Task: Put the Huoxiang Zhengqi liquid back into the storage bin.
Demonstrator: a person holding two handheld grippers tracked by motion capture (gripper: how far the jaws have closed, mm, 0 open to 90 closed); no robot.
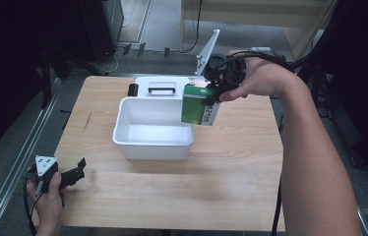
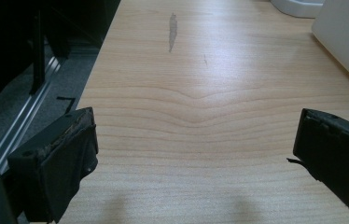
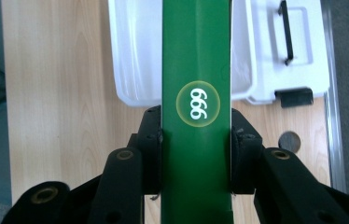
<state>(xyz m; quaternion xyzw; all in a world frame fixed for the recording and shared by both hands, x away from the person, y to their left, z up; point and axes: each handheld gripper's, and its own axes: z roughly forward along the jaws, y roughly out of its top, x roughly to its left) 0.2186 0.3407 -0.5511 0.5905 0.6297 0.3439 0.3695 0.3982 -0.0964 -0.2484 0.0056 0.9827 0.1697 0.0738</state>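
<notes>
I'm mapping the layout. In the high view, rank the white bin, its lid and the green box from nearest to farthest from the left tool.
From the left tool:
1. White bin, mid-table.
2. Lid, behind the bin at the far edge.
3. Green box, held up by the right tool over the bin's right end.

High view overhead, forward; gripper views close, sharing bin (image 1: 153, 129)

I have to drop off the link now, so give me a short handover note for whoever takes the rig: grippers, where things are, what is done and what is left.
Right gripper: shut on the green box, held over the far right corner of the white bin.
Left gripper: open, holding nothing, at the table's near left edge.
White lid: off, lying behind the bin.
Done: box lifted. Bin looks empty.
Left, probably: lower box into bin, release, perhaps fit lid.
</notes>
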